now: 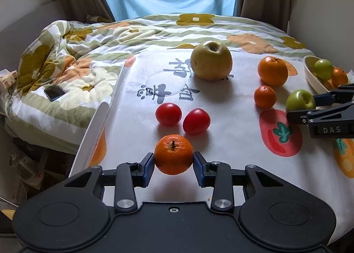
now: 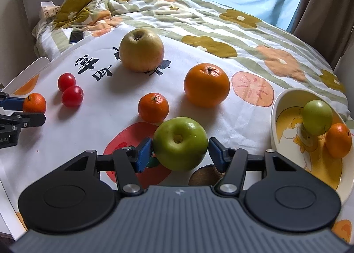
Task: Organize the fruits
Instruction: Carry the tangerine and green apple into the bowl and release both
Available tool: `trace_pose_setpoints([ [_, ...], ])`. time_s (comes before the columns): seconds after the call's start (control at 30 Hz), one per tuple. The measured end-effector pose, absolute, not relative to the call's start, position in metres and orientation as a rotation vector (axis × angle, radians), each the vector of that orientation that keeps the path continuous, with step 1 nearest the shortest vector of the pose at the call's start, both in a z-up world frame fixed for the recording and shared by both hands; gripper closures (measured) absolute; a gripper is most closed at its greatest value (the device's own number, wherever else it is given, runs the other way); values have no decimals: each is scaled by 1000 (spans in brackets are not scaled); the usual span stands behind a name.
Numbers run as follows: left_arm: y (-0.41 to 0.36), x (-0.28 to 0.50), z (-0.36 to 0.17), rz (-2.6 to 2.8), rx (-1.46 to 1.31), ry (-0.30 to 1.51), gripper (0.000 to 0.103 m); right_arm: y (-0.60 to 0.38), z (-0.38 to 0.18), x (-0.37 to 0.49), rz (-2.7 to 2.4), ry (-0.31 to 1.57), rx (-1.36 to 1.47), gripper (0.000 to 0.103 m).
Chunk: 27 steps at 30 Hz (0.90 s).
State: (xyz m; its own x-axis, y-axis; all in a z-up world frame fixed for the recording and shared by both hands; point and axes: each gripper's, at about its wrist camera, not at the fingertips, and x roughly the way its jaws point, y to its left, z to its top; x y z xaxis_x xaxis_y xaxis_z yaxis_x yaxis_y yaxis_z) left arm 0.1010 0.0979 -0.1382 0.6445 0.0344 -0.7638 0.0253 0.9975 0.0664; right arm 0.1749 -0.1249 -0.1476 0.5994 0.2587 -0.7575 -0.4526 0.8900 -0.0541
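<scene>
My left gripper (image 1: 173,158) is shut on a tangerine (image 1: 173,153) with a short stem, at the near left of the printed cloth. In the right wrist view the same gripper (image 2: 34,109) grips that tangerine (image 2: 34,102) at the far left. The pads of my right gripper (image 2: 180,145) press on both sides of a green apple (image 2: 180,142), which sits on the cloth beside a cream bowl (image 2: 277,118). The bowl holds a small green fruit (image 2: 317,117) and an orange (image 2: 338,140). From the left wrist view, the right gripper (image 1: 301,107) and its apple (image 1: 299,100) are at the right edge.
Loose on the cloth are a large yellow pear-like fruit (image 1: 211,60), a big orange (image 1: 272,71), a small tangerine (image 1: 264,97) and two red tomatoes (image 1: 168,114). A brown kiwi (image 2: 203,176) lies under my right gripper. The table's white edge (image 1: 88,138) runs along the left. A phone (image 1: 54,93) lies on the quilt.
</scene>
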Motion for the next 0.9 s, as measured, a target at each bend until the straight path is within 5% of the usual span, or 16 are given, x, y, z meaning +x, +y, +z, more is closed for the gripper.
trace_pose_setpoints([
  [0.9, -5, 88, -52, -40, 95, 787, 62, -234, -71, 141, 384, 796, -113, 34],
])
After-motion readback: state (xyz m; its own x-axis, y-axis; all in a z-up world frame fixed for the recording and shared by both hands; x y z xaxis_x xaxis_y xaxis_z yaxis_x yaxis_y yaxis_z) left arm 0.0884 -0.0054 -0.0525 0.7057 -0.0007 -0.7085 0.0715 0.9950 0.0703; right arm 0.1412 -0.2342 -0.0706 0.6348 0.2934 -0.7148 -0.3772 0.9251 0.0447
